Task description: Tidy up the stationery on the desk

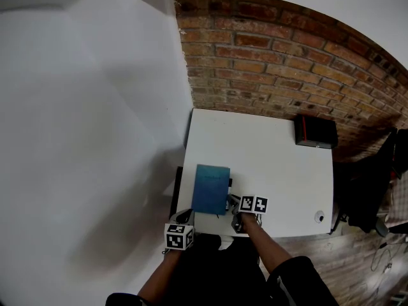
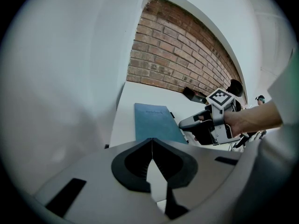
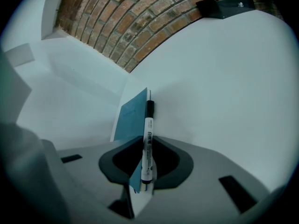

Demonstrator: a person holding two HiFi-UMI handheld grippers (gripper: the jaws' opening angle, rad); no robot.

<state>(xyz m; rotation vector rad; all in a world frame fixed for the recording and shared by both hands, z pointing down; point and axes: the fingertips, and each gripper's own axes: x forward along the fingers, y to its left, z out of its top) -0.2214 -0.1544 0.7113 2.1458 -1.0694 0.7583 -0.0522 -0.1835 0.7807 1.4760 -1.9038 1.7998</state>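
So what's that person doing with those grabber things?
A person is tidying a white desk with a hand-held gripper in each hand. The right hand-held gripper is shut on a white pen with a black cap, right by the blue notebook. The left hand-held gripper is shut and empty at the desk's near edge.

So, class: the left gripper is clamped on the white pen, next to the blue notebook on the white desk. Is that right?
Not quite. It is the right gripper that is clamped on the white pen, as the right gripper view shows. The left gripper is shut with nothing between its jaws. The rest holds: the pen is next to the blue notebook on the white desk.
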